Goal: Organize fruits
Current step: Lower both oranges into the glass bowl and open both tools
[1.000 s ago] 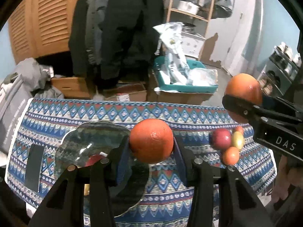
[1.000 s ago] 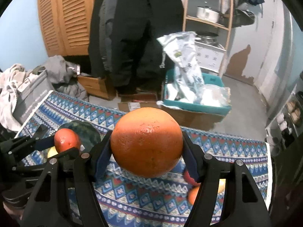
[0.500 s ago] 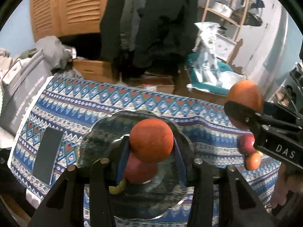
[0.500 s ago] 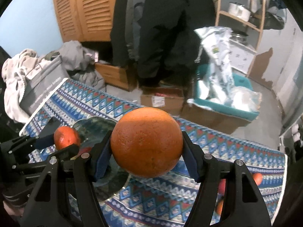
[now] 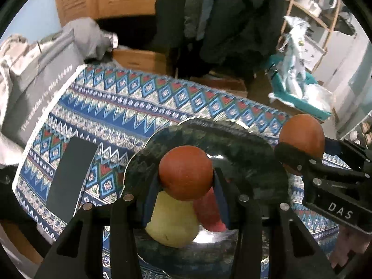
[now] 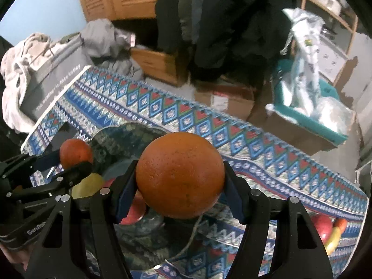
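My left gripper [image 5: 186,181] is shut on a small orange [image 5: 186,172] and hangs over a dark glass plate [image 5: 244,144]. On that plate lie a yellow fruit [image 5: 173,223] and a red fruit [image 5: 209,211]. My right gripper [image 6: 180,186] is shut on a large orange [image 6: 180,174], held above the plate's [image 6: 130,137] right side. Each view shows the other gripper: the right gripper [image 5: 300,153] with its large orange [image 5: 302,132], and the left gripper [image 6: 74,162] with its small orange [image 6: 75,152].
A patterned cloth [image 5: 130,111] covers the table, with a black rectangle [image 5: 69,181] lying at its left end. More fruit, a red one [image 6: 322,225] and a yellow one [image 6: 334,238], sits at the right end. Boxes and a teal bin [image 6: 309,118] stand behind the table.
Both grippers have sunk and moved left toward the plate, each keeping its orange. The plate and its two fruits now lie right under the left gripper.
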